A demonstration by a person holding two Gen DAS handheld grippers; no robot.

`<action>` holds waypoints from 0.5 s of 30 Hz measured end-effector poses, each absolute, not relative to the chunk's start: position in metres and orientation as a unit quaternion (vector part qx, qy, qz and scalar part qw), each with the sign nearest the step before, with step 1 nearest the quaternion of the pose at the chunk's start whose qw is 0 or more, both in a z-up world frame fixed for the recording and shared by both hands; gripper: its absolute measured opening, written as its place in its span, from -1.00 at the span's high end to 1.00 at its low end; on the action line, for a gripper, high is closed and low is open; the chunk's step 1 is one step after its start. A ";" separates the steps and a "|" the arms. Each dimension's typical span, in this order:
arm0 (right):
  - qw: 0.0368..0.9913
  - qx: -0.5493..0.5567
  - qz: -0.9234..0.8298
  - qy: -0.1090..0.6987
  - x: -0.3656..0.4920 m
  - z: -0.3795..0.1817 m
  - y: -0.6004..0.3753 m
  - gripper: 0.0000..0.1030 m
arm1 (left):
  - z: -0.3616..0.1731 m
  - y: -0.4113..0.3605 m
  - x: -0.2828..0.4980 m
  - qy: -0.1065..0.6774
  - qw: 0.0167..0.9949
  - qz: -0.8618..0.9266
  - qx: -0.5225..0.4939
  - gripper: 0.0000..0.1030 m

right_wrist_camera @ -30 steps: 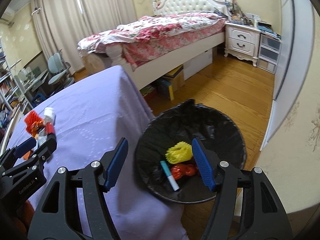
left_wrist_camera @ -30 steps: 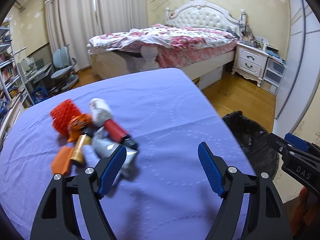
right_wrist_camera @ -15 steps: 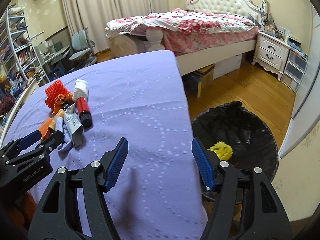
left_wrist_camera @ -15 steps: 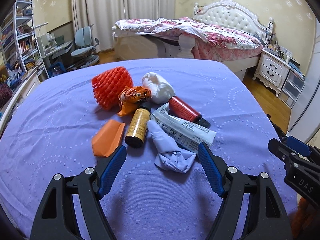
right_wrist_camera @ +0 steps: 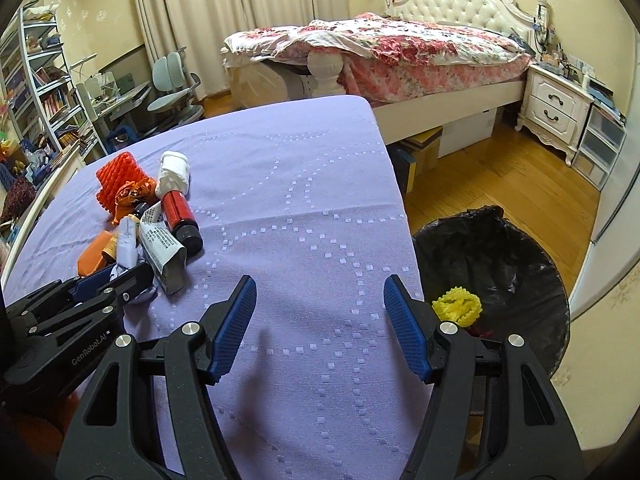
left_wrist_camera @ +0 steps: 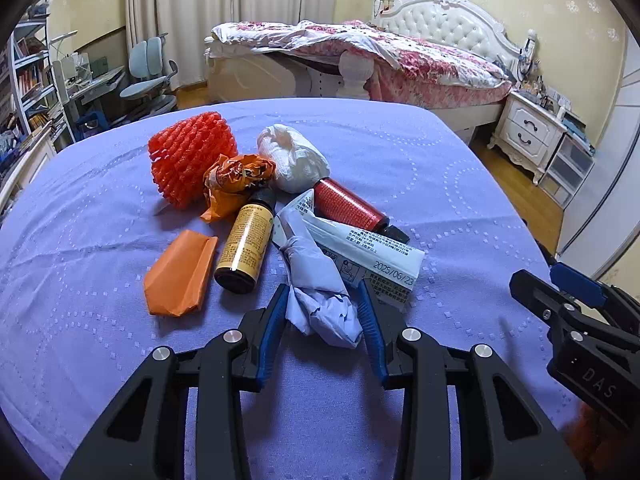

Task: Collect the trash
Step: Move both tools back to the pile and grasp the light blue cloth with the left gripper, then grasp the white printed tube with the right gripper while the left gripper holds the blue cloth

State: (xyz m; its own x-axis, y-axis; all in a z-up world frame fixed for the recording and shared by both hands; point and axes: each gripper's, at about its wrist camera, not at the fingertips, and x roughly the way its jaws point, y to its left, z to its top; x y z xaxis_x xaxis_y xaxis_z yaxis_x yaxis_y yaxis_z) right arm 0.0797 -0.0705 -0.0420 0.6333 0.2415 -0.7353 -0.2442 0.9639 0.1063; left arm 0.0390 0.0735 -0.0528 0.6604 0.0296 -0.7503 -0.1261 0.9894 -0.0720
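Blue-padded left tongs (left_wrist_camera: 322,308) pinch crumpled lavender paper (left_wrist_camera: 320,300).

The counter (left_wrist_camera: 400,152) is covered by a lavender cloth with a dotted stitched pattern, and a cluster of trash lies on its left half. An orange foam net (left_wrist_camera: 188,160) sits farthest back, with a crumpled orange wrapper (left_wrist_camera: 236,176) against it and a white wad of tissue (left_wrist_camera: 292,158) just beside that. A red cylinder (left_wrist_camera: 346,206) and an amber bottle (left_wrist_camera: 246,246) lie on their sides, a printed white packet (left_wrist_camera: 368,250) between and partly over them. A folded orange wrapper (left_wrist_camera: 180,272) lies left of the bottle. Nearest, a crumpled pale tissue (left_wrist_camera: 320,300) rests on the cloth. On the wooden floor (right_wrist_camera: 500,176) beside the counter stands a black-lined bin (right_wrist_camera: 520,264).
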 end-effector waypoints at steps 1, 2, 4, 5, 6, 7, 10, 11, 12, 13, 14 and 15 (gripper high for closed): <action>0.904 -0.002 0.136 0.406 0.079 -0.042 -0.069 -0.26 | -0.051 0.075 0.037 0.407 0.911 0.042 -0.061 0.28; 0.904 -0.003 0.137 0.406 0.079 -0.042 -0.069 -0.26 | -0.050 0.075 0.035 0.404 0.912 0.042 -0.062 0.28; 0.903 -0.005 0.142 0.405 0.079 -0.042 -0.064 -0.26 | -0.047 0.079 0.030 0.398 0.914 0.040 -0.065 0.28; 0.903 -0.006 0.144 0.405 0.078 -0.042 -0.063 -0.26 | -0.045 0.080 0.028 0.397 0.915 0.039 -0.065 0.28; 0.903 -0.008 0.147 0.405 0.078 -0.042 -0.060 -0.26 | -0.045 0.081 0.027 0.395 0.915 0.039 -0.065 0.28; 0.902 -0.010 0.151 0.405 0.078 -0.041 -0.056 -0.26 | -0.043 0.083 0.024 0.393 0.916 0.040 -0.066 0.28; 0.900 -0.015 0.160 0.404 0.075 -0.041 -0.049 -0.26 | -0.042 0.089 0.018 0.392 0.916 0.043 -0.070 0.28; 0.900 -0.017 0.164 0.404 0.075 -0.041 -0.045 -0.26 | -0.041 0.091 0.016 0.391 0.917 0.046 -0.072 0.28; 0.899 -0.020 0.169 0.404 0.074 -0.041 -0.041 -0.26 | -0.040 0.094 0.015 0.389 0.917 0.048 -0.073 0.28; 0.898 -0.023 0.173 0.403 0.073 -0.040 -0.038 -0.26 | -0.039 0.096 0.014 0.388 0.917 0.051 -0.075 0.28; 0.898 -0.024 0.175 0.403 0.072 -0.040 -0.035 -0.26 | -0.037 0.101 0.011 0.384 0.918 0.056 -0.077 0.28; 0.898 -0.027 0.180 0.401 0.072 -0.039 -0.030 -0.26 | -0.036 0.103 0.010 0.382 0.919 0.058 -0.077 0.28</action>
State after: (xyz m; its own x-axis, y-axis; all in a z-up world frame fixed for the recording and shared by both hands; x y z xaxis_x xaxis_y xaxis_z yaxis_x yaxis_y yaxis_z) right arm 0.0715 -0.0301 -0.0386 0.6134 0.3013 -0.7300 -0.3452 0.9337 0.0953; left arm 0.0097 0.1029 -0.0362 0.7007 0.0483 -0.7118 -0.1665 0.9812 -0.0973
